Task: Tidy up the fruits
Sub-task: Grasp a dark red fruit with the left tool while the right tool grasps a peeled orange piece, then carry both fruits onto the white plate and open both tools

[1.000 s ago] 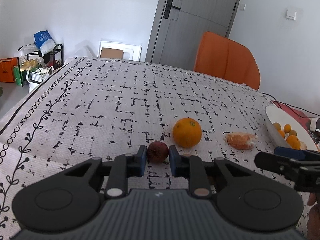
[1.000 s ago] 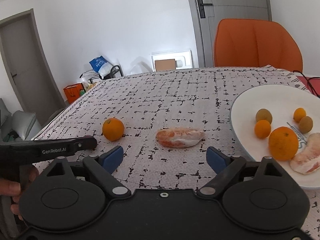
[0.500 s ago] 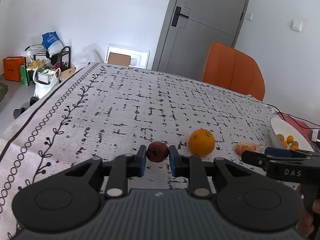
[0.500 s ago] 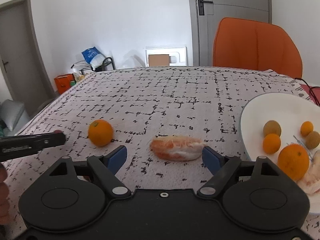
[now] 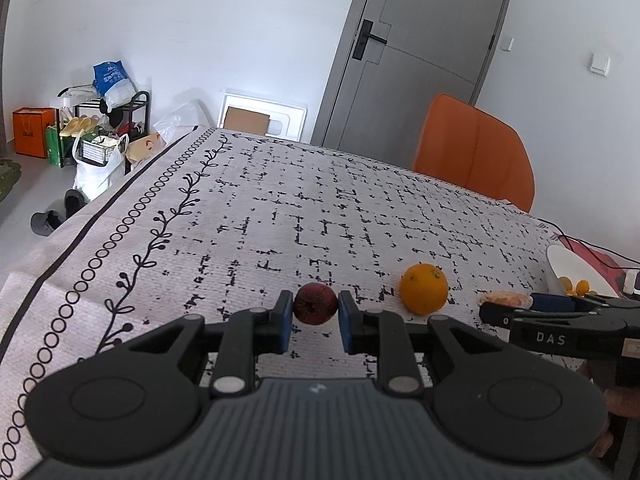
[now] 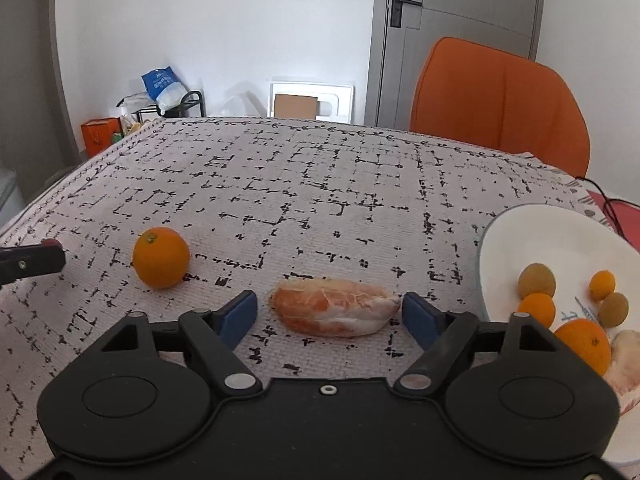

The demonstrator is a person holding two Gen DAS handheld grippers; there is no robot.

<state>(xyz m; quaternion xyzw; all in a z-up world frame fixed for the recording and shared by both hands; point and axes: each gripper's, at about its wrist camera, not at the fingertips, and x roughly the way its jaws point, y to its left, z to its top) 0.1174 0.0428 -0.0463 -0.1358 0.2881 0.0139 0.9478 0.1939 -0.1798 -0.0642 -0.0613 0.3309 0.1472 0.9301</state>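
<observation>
Left gripper (image 5: 316,316) pinches a small dark-red round fruit (image 5: 315,303) over the bench (image 5: 280,208), beside a whole orange (image 5: 424,289). Right gripper (image 6: 330,316), jaws closing, straddles a peeled pinkish citrus segment (image 6: 335,312) near the bench's right edge, beside the white plate (image 6: 556,236).

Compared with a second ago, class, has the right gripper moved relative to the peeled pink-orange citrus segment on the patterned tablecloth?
Yes. The right gripper has come forward to straddle the peeled citrus segment, its jaws closing.

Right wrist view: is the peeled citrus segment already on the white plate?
No, the peeled citrus segment lies on the tablecloth between the closing right gripper's jaws, left of the white plate.
</observation>
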